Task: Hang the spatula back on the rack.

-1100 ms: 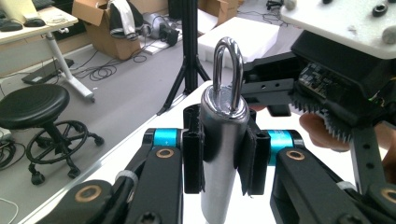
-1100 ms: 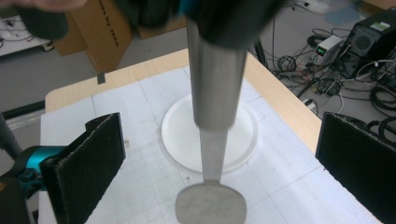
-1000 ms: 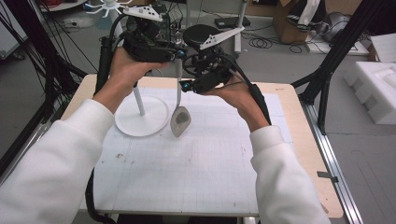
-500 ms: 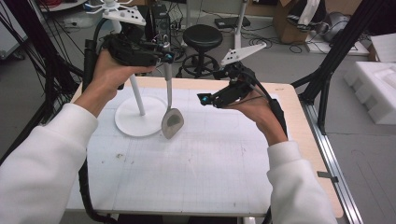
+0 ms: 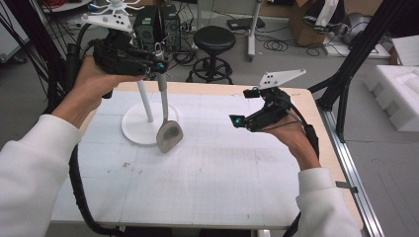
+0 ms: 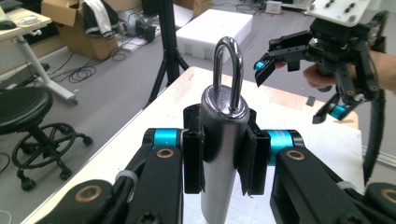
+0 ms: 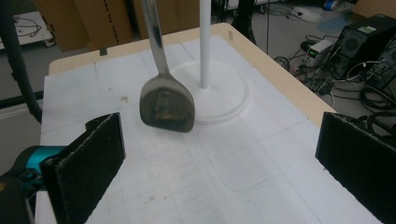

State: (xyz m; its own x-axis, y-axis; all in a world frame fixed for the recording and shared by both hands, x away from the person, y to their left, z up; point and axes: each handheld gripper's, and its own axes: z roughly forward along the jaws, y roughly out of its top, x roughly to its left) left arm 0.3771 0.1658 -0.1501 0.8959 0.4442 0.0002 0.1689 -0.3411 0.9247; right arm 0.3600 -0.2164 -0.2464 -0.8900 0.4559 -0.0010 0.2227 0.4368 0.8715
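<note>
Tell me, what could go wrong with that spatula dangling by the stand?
The left gripper pinches only the top of the smooth metal handle of the spatula, so it might slip or swing. Its blade hangs close to the stand, and a sideways move could knock it. The right gripper is open and apart, so it could not catch it.

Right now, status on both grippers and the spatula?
Left gripper shut on spatula handle, blade hanging beside the white stand. Right gripper open, apart. Nothing between them.
</note>
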